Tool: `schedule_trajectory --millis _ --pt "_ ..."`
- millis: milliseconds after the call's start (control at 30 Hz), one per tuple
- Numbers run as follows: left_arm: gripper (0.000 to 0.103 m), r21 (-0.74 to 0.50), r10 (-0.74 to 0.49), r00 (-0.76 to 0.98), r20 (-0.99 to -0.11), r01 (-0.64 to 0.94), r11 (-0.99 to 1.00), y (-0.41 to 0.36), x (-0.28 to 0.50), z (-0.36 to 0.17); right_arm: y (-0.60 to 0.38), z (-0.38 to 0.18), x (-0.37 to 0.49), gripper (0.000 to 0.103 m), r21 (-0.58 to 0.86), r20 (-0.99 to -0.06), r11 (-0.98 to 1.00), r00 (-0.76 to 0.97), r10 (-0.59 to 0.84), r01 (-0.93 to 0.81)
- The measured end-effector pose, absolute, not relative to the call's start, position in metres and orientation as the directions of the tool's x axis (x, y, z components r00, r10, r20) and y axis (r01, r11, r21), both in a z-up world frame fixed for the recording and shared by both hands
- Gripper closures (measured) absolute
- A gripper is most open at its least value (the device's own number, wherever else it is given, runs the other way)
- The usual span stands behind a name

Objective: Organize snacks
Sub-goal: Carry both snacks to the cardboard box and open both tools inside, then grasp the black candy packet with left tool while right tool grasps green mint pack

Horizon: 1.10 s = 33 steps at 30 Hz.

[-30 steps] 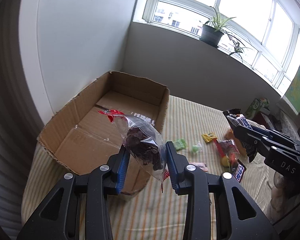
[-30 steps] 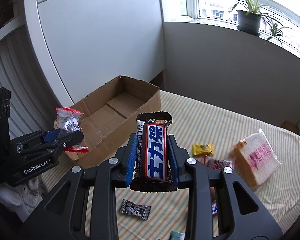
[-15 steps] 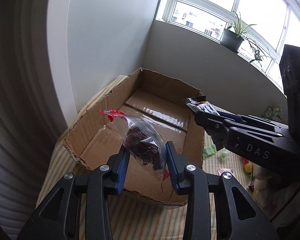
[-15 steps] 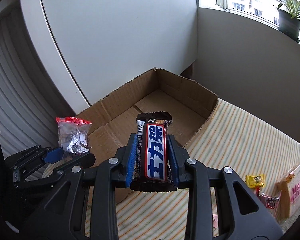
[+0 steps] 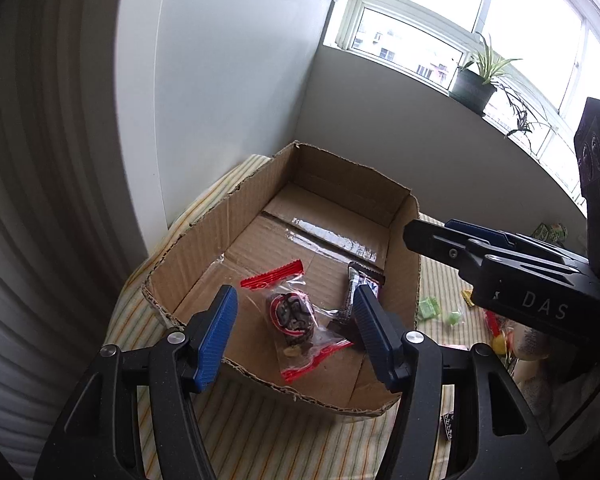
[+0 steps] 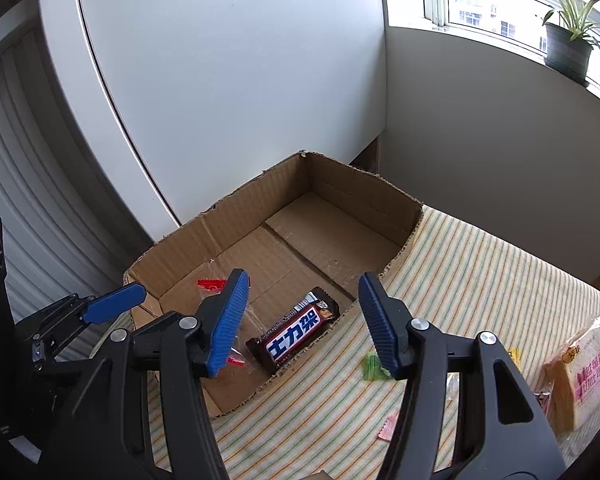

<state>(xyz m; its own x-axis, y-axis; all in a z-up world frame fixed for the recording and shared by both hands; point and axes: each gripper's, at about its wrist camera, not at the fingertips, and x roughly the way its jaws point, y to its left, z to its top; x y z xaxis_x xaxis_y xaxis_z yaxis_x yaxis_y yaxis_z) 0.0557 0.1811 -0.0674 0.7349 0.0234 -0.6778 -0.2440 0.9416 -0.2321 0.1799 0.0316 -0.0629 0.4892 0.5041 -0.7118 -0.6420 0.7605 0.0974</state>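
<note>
An open cardboard box (image 5: 204,240) (image 6: 364,196) stands on the striped cloth by the wall. A clear bag with red seals and dark snacks (image 5: 290,314) lies on the box floor near the front. A brown chocolate bar with blue and white lettering (image 6: 296,334) lies beside it, also seen partly in the left wrist view (image 5: 356,284). My left gripper (image 5: 294,334) is open and empty above the bag. My right gripper (image 6: 302,316) is open and empty above the bar; it shows in the left wrist view (image 5: 480,248).
Loose snacks lie on the cloth right of the box: green candies (image 5: 430,306), a green wrapper (image 6: 372,366), a pink wrapper (image 6: 388,428), a packet of bread (image 6: 580,368). A potted plant (image 5: 474,86) stands on the windowsill. A white wall panel (image 6: 220,80) rises behind the box.
Both grippers opened over the box. The snack bag dropped from the left one and the chocolate bar from the right one; both now lie on the box floor.
</note>
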Motion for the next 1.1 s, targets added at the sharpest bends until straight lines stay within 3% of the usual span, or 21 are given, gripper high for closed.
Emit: schedule_trajectory --millis 567,867,1100 --pt "0.043 -0.246 -0.031 0.749 -0.662 -0.179 0.953 0.138 0.027 -0.056 -0.103 -0.045 0.136 0.039 0.120 -0.689 0.821 0.549 0.473 -0.558" --pt "0.043 -0.168 -0.137 0.685 -0.715 0.022 0.985 0.075 0.022 -0.077 -0.173 -0.089 0.108 0.039 0.136 -0.761 0.848 0.494 0.420 -0.512" --pt "0.043 -0.061 -0.148 0.619 -0.771 0.159 0.985 0.039 0.026 -0.102 -0.192 -0.132 0.088 0.041 0.084 -0.837 0.840 0.419 0.351 -0.536"
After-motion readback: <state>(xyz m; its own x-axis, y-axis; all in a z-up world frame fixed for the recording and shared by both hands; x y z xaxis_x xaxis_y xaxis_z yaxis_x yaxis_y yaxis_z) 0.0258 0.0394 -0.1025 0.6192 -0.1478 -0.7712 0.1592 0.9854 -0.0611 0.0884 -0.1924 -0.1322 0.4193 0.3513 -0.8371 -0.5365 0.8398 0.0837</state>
